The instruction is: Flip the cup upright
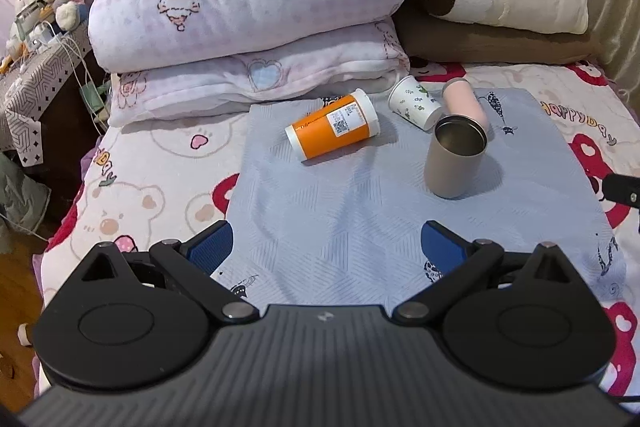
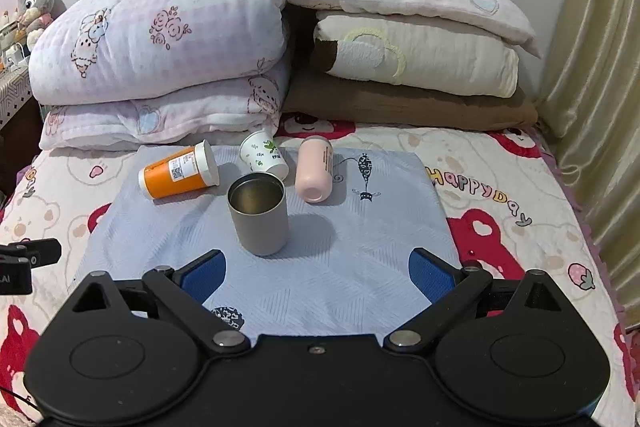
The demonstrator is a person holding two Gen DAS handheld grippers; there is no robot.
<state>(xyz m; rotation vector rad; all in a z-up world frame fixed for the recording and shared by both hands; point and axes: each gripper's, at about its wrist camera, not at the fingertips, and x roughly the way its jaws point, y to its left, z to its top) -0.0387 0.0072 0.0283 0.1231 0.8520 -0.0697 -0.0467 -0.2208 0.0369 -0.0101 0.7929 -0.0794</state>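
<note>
One pink cup [image 1: 466, 98] half hidden

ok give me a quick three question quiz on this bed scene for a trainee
1. True or false: the grey metal cup stands upright on the pale blue cloth, mouth up.
2. Which lies on its side nearest the folded pink quilts? A) orange cup with white lid B) grey metal cup C) left claw
3. Fill in: both claws, the right claw included, are ____ and hold nothing.

Key
1. True.
2. A. The white paper cup with leaf print and the pale pink cylinder bottle also lie tipped over.
3. Open.
</note>
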